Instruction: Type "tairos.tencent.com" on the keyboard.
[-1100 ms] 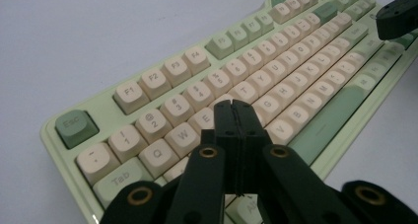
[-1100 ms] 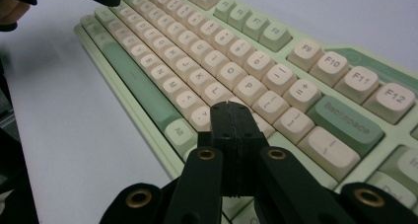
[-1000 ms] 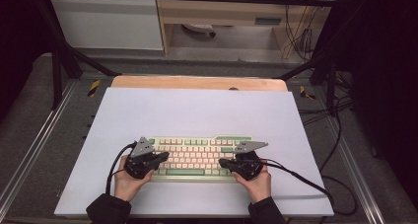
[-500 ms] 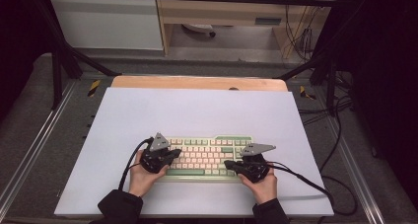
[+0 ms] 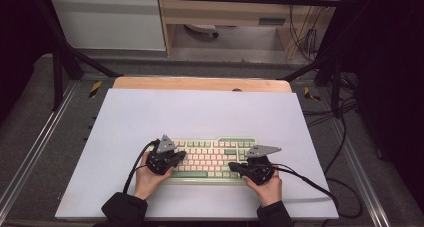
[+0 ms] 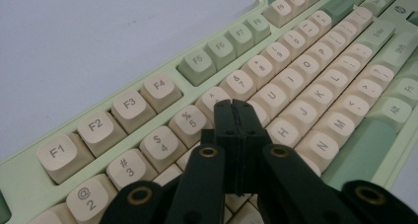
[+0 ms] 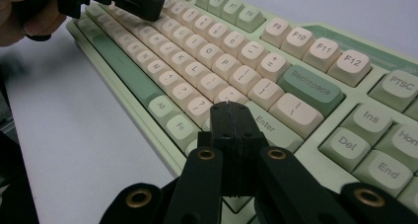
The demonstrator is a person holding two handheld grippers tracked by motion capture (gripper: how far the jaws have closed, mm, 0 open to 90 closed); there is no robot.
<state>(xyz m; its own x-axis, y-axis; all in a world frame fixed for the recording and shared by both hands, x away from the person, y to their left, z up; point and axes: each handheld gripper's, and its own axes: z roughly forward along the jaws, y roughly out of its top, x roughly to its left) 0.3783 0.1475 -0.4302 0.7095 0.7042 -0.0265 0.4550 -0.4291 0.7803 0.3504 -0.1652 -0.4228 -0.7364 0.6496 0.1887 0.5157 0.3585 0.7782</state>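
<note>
A keyboard (image 5: 210, 154) with cream and pale green keys lies on the near part of a white mat (image 5: 200, 112). My left gripper (image 5: 181, 156) hangs over its left end, jaws shut with nothing between them. In the left gripper view the shut tips (image 6: 235, 105) sit just above the number and upper letter rows of the keyboard (image 6: 296, 76). My right gripper (image 5: 234, 166) is at the right end, also shut and empty. In the right gripper view its tips (image 7: 227, 108) hover by the Enter key (image 7: 268, 125), and the left gripper (image 7: 143, 2) is at the far end.
A wooden table edge (image 5: 200, 83) runs behind the mat. Black cables (image 5: 320, 187) trail off the right gripper across the mat's right corner. Metal frame rails (image 5: 65, 62) flank the table, and a cabinet (image 5: 110, 22) stands beyond it.
The left hand has shifted right, from the keyboard's left edge to over its keys. The right hand has barely moved. Both grippers stay shut.
</note>
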